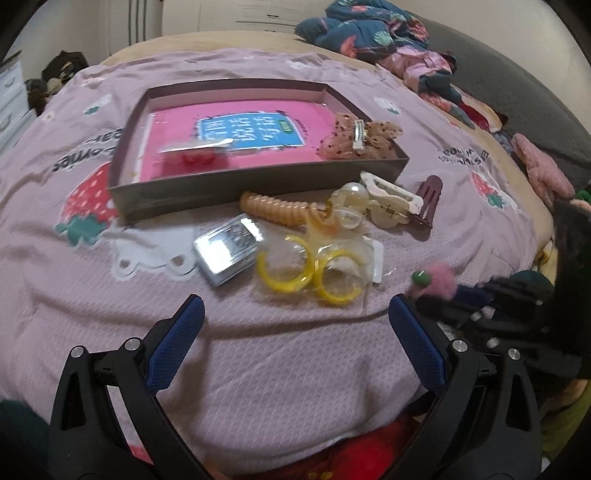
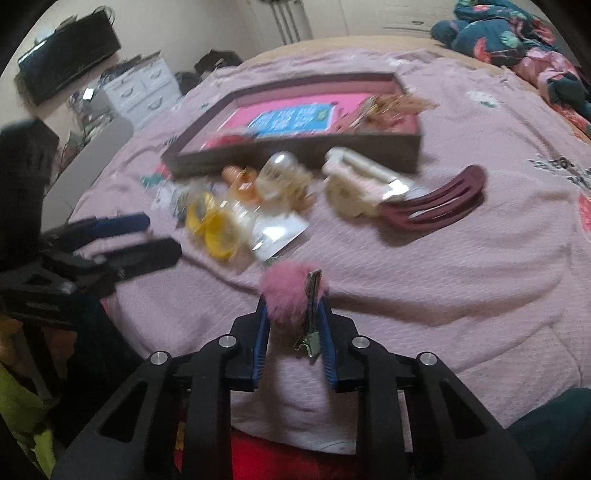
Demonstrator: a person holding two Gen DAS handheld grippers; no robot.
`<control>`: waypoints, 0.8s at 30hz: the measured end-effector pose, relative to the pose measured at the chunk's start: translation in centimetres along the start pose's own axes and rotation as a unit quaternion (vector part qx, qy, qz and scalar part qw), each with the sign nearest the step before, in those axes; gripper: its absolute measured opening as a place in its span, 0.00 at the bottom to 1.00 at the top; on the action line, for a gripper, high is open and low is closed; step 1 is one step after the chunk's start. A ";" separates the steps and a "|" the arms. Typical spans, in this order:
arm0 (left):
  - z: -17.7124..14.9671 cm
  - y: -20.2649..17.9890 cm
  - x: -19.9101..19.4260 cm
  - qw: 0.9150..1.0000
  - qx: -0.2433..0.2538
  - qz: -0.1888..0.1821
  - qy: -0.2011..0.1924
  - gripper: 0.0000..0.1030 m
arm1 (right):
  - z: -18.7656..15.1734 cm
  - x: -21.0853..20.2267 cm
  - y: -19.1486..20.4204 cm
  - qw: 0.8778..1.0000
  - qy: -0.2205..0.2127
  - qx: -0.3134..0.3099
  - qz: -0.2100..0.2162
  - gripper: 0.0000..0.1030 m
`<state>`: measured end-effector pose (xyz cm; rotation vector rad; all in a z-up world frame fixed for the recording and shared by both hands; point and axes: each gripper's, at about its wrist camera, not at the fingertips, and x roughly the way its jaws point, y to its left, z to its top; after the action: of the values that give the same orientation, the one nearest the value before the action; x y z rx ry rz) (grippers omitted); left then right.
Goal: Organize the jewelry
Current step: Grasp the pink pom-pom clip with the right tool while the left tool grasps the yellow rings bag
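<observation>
A shallow dark box (image 1: 258,181) with a pink card inside lies on the bed; it also shows in the right wrist view (image 2: 295,151). A lacy bow clip (image 1: 360,138) and a red item (image 1: 194,157) lie inside it. In front of it lies a pile: yellow hoops in a clear bag (image 1: 310,273), an orange spiral tie (image 1: 273,208), a cream claw clip (image 2: 362,184), a maroon clip (image 2: 436,206) and a silver packet (image 1: 227,247). My left gripper (image 1: 295,317) is open and empty above the blanket. My right gripper (image 2: 293,314) is shut on a pink fluffy hair clip (image 2: 288,291), held above the blanket.
The pink strawberry-print blanket (image 1: 258,369) covers the bed. Crumpled floral clothes (image 1: 369,33) lie at the far right corner. White drawers (image 2: 144,88) and a dark shelf stand past the bed's left side.
</observation>
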<state>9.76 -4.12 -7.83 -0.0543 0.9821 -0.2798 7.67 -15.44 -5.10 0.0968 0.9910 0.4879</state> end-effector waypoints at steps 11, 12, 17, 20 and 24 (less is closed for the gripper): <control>0.8 -1.2 3.5 0.999 0.026 0.015 0.019 0.87 | 0.7 -2.3 -2.9 0.999 -0.036 0.033 -0.010 0.23; 0.8 -1.1 3.5 0.999 0.026 0.015 0.019 0.83 | 0.7 -2.3 -2.9 0.999 -0.036 0.033 -0.009 0.23; 0.8 -1.1 3.6 0.999 0.030 0.013 0.022 0.70 | 0.8 -2.4 -2.8 0.999 -0.036 0.034 -0.004 0.23; 0.7 -1.0 3.3 0.999 0.027 0.008 0.022 0.68 | 0.7 -2.6 -2.6 0.999 -0.037 0.034 -0.004 0.23; 0.5 -0.1 2.2 1.000 0.006 -0.005 0.019 0.68 | 0.9 -2.8 -2.4 0.999 -0.040 0.028 -0.003 0.23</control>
<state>11.32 -4.83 -9.37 -0.0430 1.0172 -0.2978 7.95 -18.66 -3.13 0.1624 0.9258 0.4476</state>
